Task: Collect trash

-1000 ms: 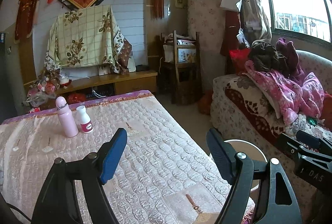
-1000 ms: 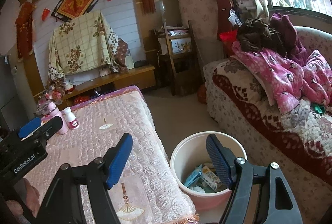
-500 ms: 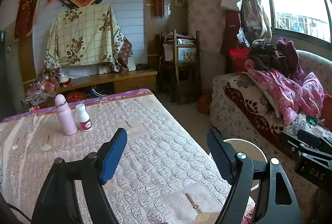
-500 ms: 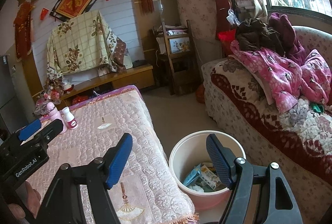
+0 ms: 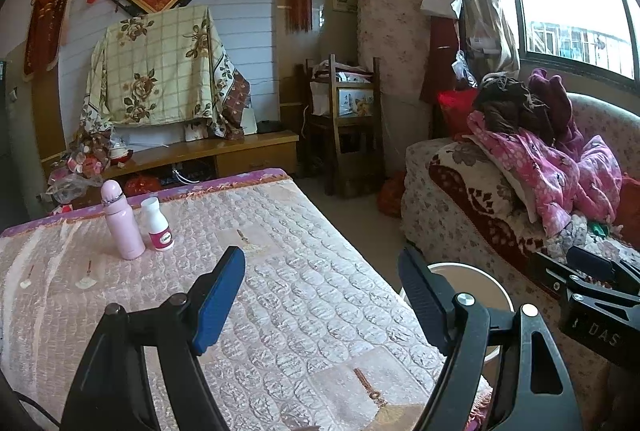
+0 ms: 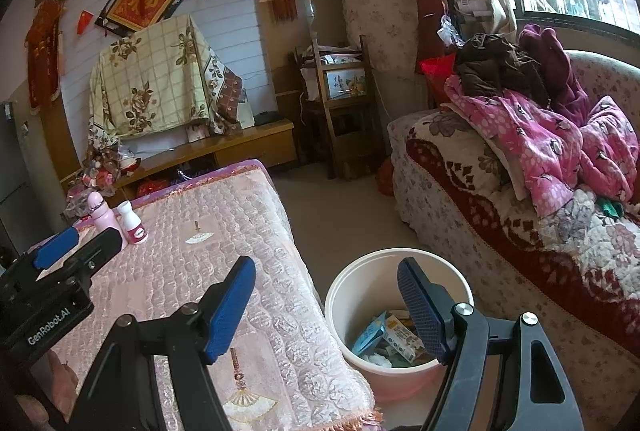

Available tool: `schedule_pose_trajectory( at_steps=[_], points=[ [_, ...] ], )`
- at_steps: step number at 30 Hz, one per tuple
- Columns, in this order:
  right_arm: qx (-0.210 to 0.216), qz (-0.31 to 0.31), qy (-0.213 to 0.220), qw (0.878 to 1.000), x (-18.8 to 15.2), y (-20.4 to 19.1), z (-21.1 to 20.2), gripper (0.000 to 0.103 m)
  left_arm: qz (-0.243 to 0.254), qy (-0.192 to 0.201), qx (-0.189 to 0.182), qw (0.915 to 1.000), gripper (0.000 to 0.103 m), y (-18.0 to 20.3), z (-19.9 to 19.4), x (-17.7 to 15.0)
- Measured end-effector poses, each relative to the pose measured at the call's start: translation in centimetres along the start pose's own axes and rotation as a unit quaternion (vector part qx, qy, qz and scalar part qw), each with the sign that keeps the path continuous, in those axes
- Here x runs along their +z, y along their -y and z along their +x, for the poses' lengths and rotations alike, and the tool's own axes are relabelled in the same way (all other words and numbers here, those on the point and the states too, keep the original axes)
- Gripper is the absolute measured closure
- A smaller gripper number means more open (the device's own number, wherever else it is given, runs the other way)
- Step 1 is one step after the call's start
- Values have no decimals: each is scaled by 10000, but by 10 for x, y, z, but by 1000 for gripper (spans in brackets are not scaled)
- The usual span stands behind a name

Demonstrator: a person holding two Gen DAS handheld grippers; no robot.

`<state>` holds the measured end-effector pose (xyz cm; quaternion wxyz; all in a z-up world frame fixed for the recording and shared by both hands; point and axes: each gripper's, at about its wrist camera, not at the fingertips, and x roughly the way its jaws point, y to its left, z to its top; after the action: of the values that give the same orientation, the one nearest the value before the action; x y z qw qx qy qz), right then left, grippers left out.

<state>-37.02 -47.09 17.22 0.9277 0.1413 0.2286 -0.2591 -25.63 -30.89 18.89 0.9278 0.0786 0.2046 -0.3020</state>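
The landmark here is the low surface (image 5: pixel 304 271) under its pink quilted cover, which fills the lower left of both views.

At the far left end of the surface, near its purple-trimmed back edge, a pink flask (image 5: pixel 120 221) stands upright. Just beside it, to its right, stands a small white bottle (image 5: pixel 158 221) with a pink label, also upright; whether the two touch cannot be told. The rest of the cover around them shows only its woven fan motifs.

Over the near part of the surface hang the left tongs (image 5: pixel 322 295), their blue-padded arms spread wide apart with nothing between them. In the right wrist view the same tongs show at the left edge, above the surface's near left corner, with part of a hand (image 6: pixel 60 383) below them.

The right tongs (image 6: pixel 326 305) hang past the surface's right edge, likewise spread apart and empty. Their left arm lies over the cover's fringed corner and their right arm over the bin.

That bin, a cream round bucket (image 6: pixel 352 295) with a pinkish base, stands on the floor just beside the surface's right edge, between it and the sofa. The trash (image 6: pixel 386 341) lies at its bottom: crumpled packets, a small printed carton and some white wads.

Right of the bucket, well apart from the surface, runs the floral sofa (image 6: pixel 460 199), piled with a pink spotted garment (image 6: pixel 532 147) and darker clothes.
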Motion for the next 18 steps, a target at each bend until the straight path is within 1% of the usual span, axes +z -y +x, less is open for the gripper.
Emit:
schedule_pose_trajectory(
  at_steps=[7,18],
  points=[
    [-42,-2,-58,10000,0,1,3,26,-77,-134,-124,9998,24,1,6,-1],
    [-23,67,-129,9999,0,4,9,26,-61,-172,-122,9998,24,0,10,0]
  ],
)
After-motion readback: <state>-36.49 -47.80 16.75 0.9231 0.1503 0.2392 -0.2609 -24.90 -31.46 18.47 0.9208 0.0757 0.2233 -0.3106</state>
